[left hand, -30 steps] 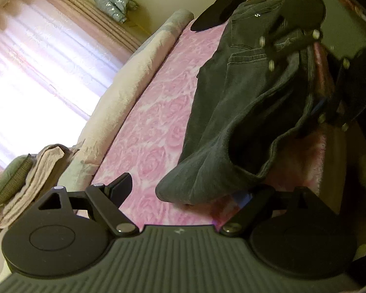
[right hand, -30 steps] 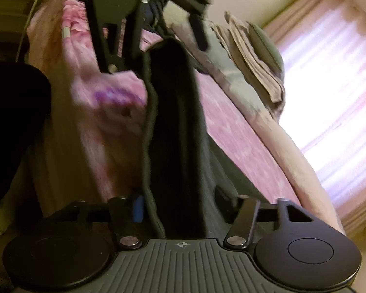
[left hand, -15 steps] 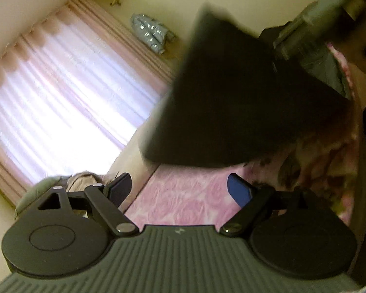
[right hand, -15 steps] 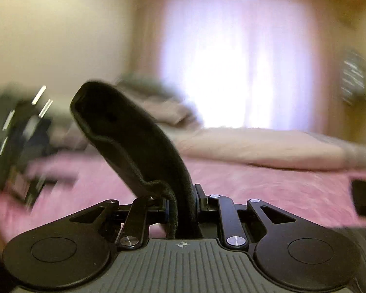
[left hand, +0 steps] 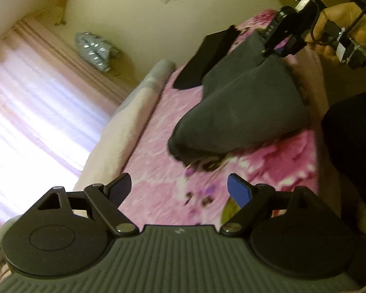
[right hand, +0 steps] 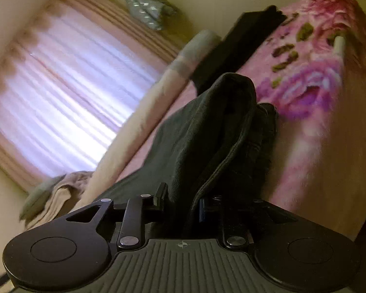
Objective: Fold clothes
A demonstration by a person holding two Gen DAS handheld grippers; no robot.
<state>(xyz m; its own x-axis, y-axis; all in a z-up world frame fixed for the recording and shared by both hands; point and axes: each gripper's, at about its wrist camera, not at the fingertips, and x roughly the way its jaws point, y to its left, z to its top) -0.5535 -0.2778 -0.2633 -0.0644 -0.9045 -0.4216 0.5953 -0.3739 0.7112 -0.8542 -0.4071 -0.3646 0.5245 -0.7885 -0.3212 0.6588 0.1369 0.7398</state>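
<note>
Dark grey jeans (left hand: pixel 244 112) lie folded over on the pink flowered bed cover (left hand: pixel 158 161). My left gripper (left hand: pixel 180 190) is open and empty, hovering above the cover short of the jeans' near fold. My right gripper (right hand: pixel 181 200) is shut on the jeans (right hand: pixel 207 131), whose fabric rises between its fingers. In the left wrist view the right gripper (left hand: pixel 270 48) holds the far end of the jeans.
A black garment (left hand: pixel 205 58) lies on the bed beyond the jeans. A rolled cream blanket (left hand: pixel 124 119) runs along the bed's far side under a bright curtained window (left hand: pixel 36 112). Folded beige cloth (right hand: pixel 58 195) lies by the blanket's end.
The jeans, earlier lifted and swinging, have come down folded over on the bed. My left gripper stays open and has drawn back. My right gripper still grips the jeans.
</note>
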